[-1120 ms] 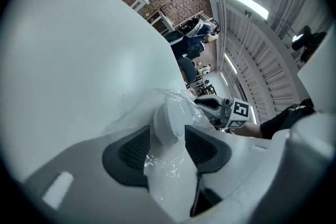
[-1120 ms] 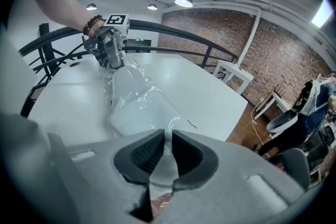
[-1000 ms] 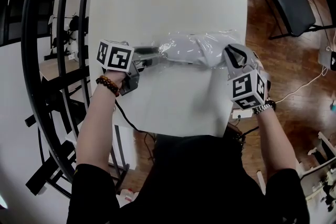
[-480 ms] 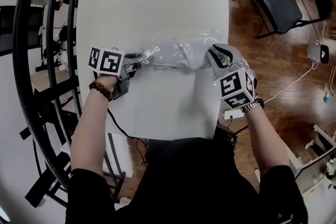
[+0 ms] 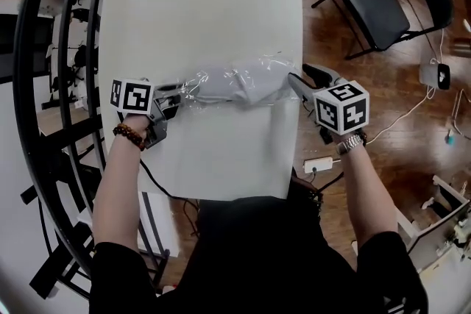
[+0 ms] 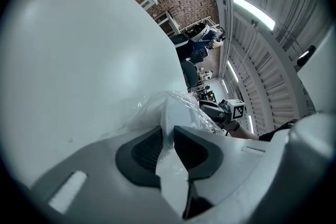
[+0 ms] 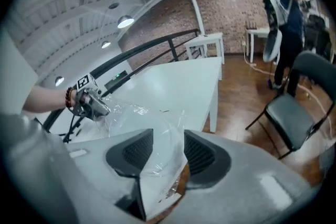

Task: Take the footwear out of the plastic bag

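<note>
Anchoring plastic bag [image 5: 266, 71]: left gripper [image 6: 168, 136] fingers just closing, pinching film; right gripper [image 7: 168, 141] fingers just opening, film slack between. Advice: regrip footwear [image 5: 217, 84], pull level.

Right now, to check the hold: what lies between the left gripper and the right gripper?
The clear plastic bag with pale footwear inside stretches between them over the white table, seen in the head view.
</note>
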Demonstrator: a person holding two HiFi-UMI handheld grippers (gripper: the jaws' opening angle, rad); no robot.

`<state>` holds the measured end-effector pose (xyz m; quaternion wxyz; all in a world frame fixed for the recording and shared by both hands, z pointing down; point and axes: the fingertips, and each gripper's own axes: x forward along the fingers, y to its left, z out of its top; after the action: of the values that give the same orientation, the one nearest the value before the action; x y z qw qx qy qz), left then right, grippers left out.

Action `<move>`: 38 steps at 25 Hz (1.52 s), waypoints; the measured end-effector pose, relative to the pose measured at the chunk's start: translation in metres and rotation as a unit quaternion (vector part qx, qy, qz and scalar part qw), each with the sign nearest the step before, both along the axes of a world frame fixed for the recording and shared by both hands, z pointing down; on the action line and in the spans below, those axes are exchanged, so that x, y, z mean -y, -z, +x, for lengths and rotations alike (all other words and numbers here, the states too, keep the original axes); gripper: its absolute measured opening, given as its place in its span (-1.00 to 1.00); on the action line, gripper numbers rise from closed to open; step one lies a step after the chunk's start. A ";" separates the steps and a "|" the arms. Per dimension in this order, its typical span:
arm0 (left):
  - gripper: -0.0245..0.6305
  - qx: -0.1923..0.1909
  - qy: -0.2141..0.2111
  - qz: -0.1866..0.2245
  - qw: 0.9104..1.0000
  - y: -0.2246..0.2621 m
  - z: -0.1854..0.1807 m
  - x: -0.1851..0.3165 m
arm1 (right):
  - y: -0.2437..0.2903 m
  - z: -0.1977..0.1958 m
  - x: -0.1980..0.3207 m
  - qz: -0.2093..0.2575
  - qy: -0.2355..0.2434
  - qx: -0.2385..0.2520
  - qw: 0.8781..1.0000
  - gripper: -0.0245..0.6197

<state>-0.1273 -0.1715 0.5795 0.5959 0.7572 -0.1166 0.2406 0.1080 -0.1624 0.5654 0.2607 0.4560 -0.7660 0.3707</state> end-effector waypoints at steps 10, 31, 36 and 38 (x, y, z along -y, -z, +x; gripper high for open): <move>-0.67 -0.002 0.039 0.008 0.999 0.010 -0.011 -0.004 | 0.009 0.002 -0.010 -0.006 -0.002 0.024 1.000 -0.92; -0.70 -0.046 0.199 0.033 0.978 0.047 -0.061 -0.009 | 0.036 0.028 0.013 0.036 -0.060 0.001 0.998 -0.94; -0.70 -0.053 0.236 0.032 0.970 0.055 -0.082 -0.013 | 0.044 0.027 0.018 0.039 -0.069 0.004 0.997 -0.94; -0.70 -0.085 0.250 0.026 0.964 0.068 -0.083 -0.015 | 0.047 0.026 0.020 0.042 -0.072 0.006 0.996 -0.94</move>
<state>-0.2099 -0.1567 0.5115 0.6251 0.7367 -0.2575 0.0161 0.1342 -0.1823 0.5188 0.2094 0.5186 -0.7473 0.3589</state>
